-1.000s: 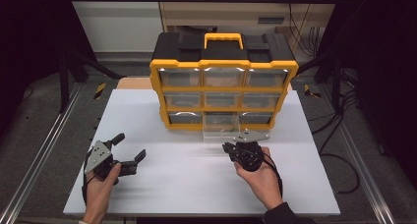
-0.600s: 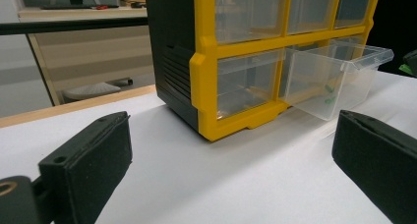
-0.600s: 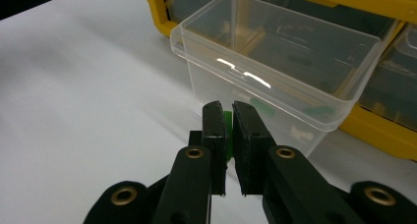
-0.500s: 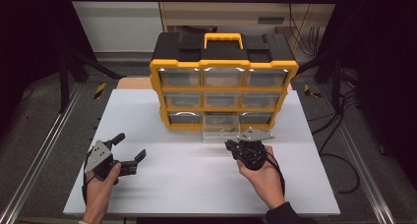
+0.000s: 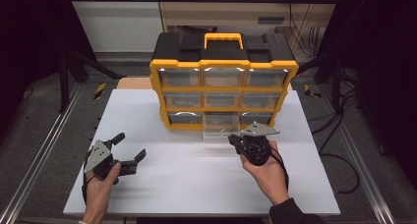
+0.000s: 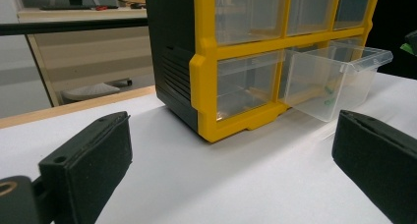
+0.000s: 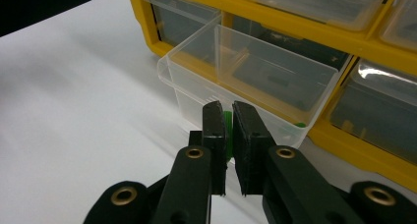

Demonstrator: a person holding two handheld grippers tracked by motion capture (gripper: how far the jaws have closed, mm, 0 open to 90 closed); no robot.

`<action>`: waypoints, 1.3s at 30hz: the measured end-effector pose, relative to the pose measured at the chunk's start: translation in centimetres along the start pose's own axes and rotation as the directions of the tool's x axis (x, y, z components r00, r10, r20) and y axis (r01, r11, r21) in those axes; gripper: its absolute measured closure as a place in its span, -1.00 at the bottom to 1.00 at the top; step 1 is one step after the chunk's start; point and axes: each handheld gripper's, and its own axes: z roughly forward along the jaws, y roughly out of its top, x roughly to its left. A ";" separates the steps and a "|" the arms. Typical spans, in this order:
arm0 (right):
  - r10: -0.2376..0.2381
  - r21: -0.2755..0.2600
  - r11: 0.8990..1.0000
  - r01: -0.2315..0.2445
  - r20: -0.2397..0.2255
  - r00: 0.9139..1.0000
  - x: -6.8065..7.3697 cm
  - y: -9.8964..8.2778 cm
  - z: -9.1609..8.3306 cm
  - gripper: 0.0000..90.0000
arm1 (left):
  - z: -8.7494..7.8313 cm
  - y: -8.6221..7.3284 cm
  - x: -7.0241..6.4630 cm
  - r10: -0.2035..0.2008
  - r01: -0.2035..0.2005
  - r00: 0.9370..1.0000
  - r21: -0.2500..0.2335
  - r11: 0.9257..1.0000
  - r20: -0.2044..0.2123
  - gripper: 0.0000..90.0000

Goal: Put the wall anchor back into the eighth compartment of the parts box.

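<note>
I've got the right gripper (image 7: 227,117) pinched on a small green bit (image 7: 226,122), open drawer (image 7: 246,81) just above it mid-frame; left gripper (image 5: 129,150) wide open, empty, bottom left.

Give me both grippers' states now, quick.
Left gripper: open, holding nothing.
Right gripper: closed on a small green piece, just in front of the pulled-out clear plastic drawer.

Overhead light, even on the white table (image 5: 196,184); surroundings dark. Glare spots along the organizer's (image 5: 223,67) top yellow rim. Soft shadows under both hands. Close views sharp mid-field, slightly grainy; near jaws softly blurred.
</note>
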 end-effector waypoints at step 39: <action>-0.038 -0.033 0.999 0.039 0.016 0.999 -0.8 4.3 -0.1 0.87 | 0.0 0.1 0.0 0.003 -0.003 1.000 -0.004 1.000 0.002 -0.97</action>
